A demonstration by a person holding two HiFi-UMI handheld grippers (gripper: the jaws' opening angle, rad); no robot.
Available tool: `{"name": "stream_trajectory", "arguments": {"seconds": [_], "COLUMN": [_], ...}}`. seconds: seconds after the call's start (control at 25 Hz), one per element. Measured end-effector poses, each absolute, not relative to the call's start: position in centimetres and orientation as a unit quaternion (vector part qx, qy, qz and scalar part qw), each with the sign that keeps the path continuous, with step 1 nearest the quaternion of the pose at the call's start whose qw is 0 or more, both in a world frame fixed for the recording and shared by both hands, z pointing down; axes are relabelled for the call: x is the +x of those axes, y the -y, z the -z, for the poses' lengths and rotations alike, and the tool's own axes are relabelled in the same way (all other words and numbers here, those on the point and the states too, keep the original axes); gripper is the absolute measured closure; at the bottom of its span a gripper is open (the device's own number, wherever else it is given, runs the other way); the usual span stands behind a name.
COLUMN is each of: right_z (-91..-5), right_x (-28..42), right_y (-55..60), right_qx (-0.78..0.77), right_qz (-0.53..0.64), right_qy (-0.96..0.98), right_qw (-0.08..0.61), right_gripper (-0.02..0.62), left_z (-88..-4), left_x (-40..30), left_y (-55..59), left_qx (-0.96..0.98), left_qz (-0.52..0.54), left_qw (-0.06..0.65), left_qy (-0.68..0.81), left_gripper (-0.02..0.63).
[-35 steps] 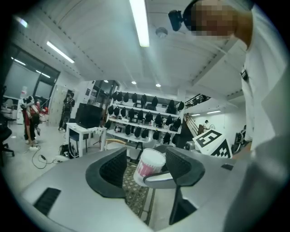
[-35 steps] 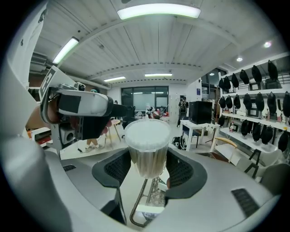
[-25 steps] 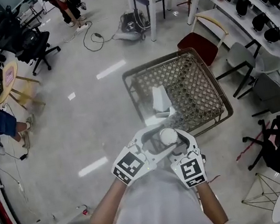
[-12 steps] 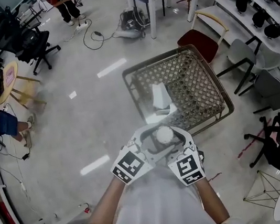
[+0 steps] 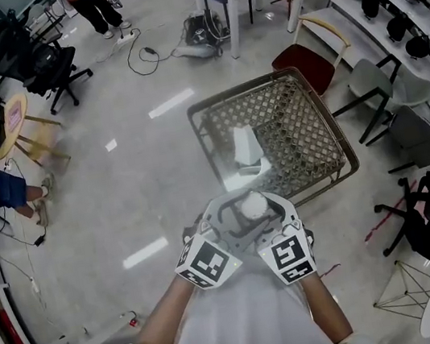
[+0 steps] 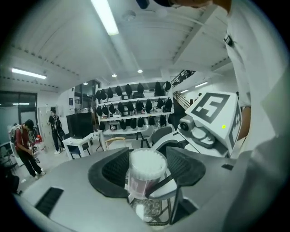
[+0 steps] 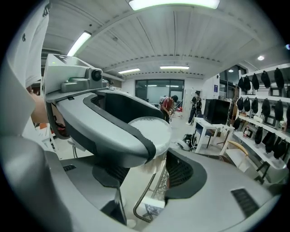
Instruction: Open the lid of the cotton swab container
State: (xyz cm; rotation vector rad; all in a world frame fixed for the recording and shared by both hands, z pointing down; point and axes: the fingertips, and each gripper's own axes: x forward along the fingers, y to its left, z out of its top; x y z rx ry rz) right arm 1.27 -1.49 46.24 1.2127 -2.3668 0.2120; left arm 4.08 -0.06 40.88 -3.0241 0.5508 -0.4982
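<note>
— Head view: how many things?
— One round clear plastic cotton swab container (image 5: 253, 205), two grippers, one brown wire basket (image 5: 304, 140) nearby. The left gripper (image 5: 234, 213) and right gripper (image 5: 269, 211) meet before the chest.
— Left gripper view?
— Its jaws are closed on the container's upper part.
— Right gripper view?
— Its jaws press the container lower down.

Cotton swab container (image 5: 251, 204): clear wall, white swab tips on top, pinkish band lower down.
Left claw (image 6: 147, 174), right claw (image 7: 154, 174): pale grey shells, black ribbed pads.
Marker cubes (image 5: 205, 261): black-and-white squares.
Wire basket (image 5: 305, 123), 12 o'clock: brown lattice.
Floor (image 5: 119, 183): glossy pale grey.
</note>
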Motion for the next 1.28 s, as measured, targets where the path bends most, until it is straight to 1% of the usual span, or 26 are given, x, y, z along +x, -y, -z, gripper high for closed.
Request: {"name": "stream_trajectory", "arguments": {"seconds": [0.24, 0.32, 0.4, 0.52, 0.6, 0.68, 0.72, 0.76, 0.84, 1.04, 1.28], "right_z": [-46.0, -46.3, -46.4, -46.1, -46.3, -46.7, -46.8, -46.8, -46.7, -46.5, -46.0], "right_x": [0.8, 0.8, 0.9, 0.9, 0.8, 0.9, 1.1, 1.4, 1.9, 2.6, 3.2], "right_y": [1.4, 1.5, 1.5, 1.5, 1.6, 1.7, 1.8, 1.9, 2.0, 2.3, 2.7], "right_qx": [0.439, 0.442, 0.441, 0.441, 0.443, 0.447, 0.451, 0.455, 0.461, 0.474, 0.487], "right_qz": [-0.077, -0.084, -0.09, -0.085, -0.081, -0.081, -0.081, -0.08, -0.078, -0.071, -0.067], "right_qy": [0.863, 0.858, 0.859, 0.864, 0.862, 0.858, 0.855, 0.853, 0.85, 0.845, 0.841], "right_qw": [0.237, 0.25, 0.246, 0.228, 0.235, 0.24, 0.242, 0.243, 0.24, 0.237, 0.226], "right_gripper": [0.362, 0.367, 0.371, 0.371, 0.371, 0.371, 0.37, 0.37, 0.37, 0.37, 0.37], "left_z": [-40.5, -40.3, -40.1, -39.9, -40.0, -39.4, -38.8, -38.2, -37.6, -37.5, -36.0], "left_x": [3.5, 3.4, 3.6, 3.7, 3.4, 3.1, 2.9, 2.7, 2.6, 3.0, 1.9], "left_y": [0.0, 0.0, -0.1, 0.0, 0.1, 0.2, 0.3, 0.4, 0.4, -0.3, 0.8], "left_qx": [-0.969, -0.965, -0.963, -0.969, -0.969, -0.973, -0.976, -0.979, -0.98, -0.983, -0.976], "left_qz": [0.158, 0.165, 0.169, 0.157, 0.157, 0.132, 0.108, 0.083, 0.056, 0.04, -0.015], "left_qw": [0.026, 0.054, 0.07, 0.042, 0.04, 0.018, -0.006, -0.032, -0.069, -0.097, -0.114], "left_qy": [-0.188, -0.197, -0.197, -0.187, -0.187, -0.189, -0.188, -0.186, -0.177, -0.151, -0.185], "left_gripper": [0.351, 0.351, 0.356, 0.356, 0.356, 0.355, 0.405, 0.425, 0.425, 0.425, 0.429]}}
